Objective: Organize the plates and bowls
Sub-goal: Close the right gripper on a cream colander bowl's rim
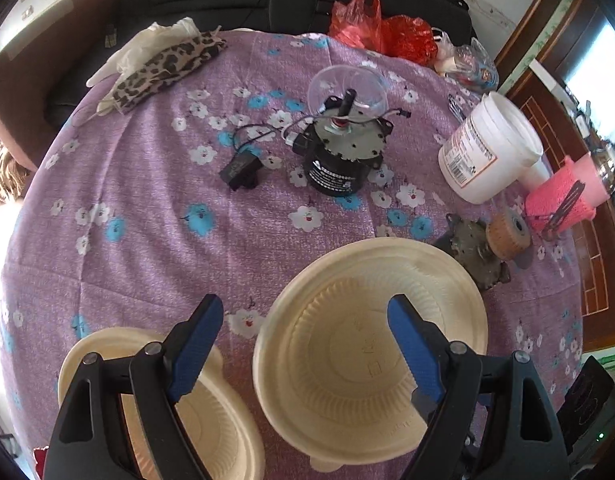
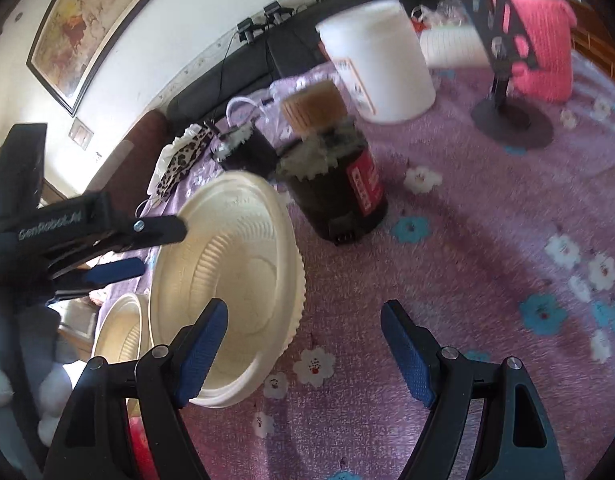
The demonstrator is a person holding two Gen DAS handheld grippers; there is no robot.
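The large cream bowl (image 1: 371, 344) is sitting on a cream plate (image 1: 439, 276) at the near middle of the counter (image 1: 155, 240), and a smaller cream bowl (image 1: 155, 408) is standing just to its left, close to the near edge. All three look like thin disposable pulp or foam ware, so they are probably very light, a little flexible at the wall, and easy to dent or fold if squeezed hard. The ribbed walls and rolled rims are likely giving fair friction; the rim is the sensible place to pinch, one finger inside and one outside.

The left gripper (image 1: 305, 320) is hovering with its fingers spread wide and holding nothing: the right finger is over the large bowl's inside, the left finger over the gap towards the smaller bowl. The right gripper (image 2: 305, 324) is also gaping wide and empty, its left finger near the large bowl's (image 2: 227, 280) near right rim and its right finger over bare cloth.

Room is tight on the far right: a dark motor (image 1: 473, 252) with a tan wheel is touching or nearly touching the plate's far right edge, and a white tub (image 1: 483, 152) and a pink holder (image 1: 563, 192) are standing beyond. A black motor (image 1: 339, 156) is sitting further off. The left middle of the counter is offering the widest open cloth for sliding or stacking.
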